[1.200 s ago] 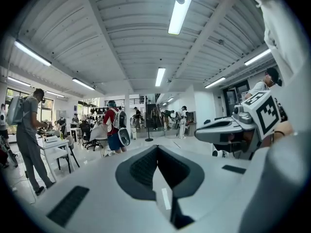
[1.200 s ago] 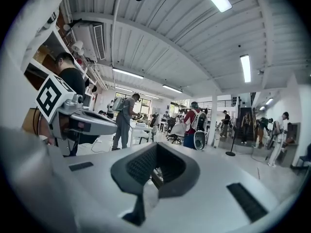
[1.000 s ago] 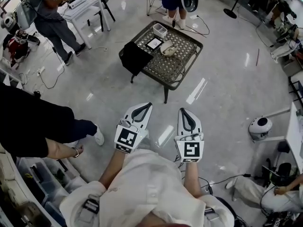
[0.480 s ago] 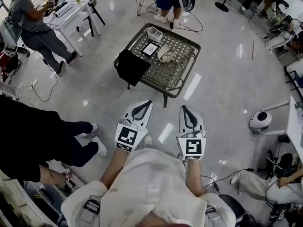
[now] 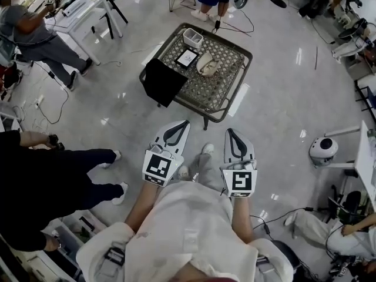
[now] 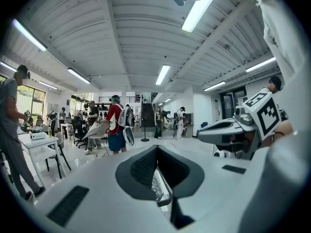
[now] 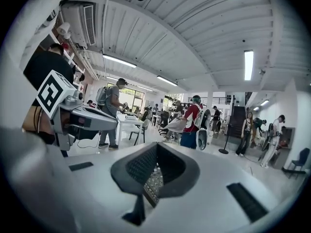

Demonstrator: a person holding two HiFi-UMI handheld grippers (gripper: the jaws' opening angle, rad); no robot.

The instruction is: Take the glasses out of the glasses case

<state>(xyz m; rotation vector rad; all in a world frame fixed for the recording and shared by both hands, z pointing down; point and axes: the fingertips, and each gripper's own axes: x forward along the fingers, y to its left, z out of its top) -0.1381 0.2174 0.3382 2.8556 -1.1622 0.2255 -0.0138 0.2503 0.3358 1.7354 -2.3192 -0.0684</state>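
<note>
Standing at lower centre of the head view with left gripper (image 5: 185, 124) and right gripper (image 5: 228, 131) side by side, both pinched fully closed on nothing, pointing up-frame toward table (image 5: 226, 81). On it, upper centre, well apart from both: beige case (image 5: 207, 63), near cloth (image 5: 161, 78) and bin (image 5: 192, 37).

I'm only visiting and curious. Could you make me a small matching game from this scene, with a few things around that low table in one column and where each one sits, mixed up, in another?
Things:
1. black cloth
2. small white open box
3. beige rounded case
4. round white device

Places:
A. on the floor, off to the right of the lattice-topped metal table
B. at the table's far corner
C. draped over the table's left edge
D. on the tabletop, beside the black-framed tablet

Pairs: 1-C, 2-B, 3-D, 4-A.
</note>
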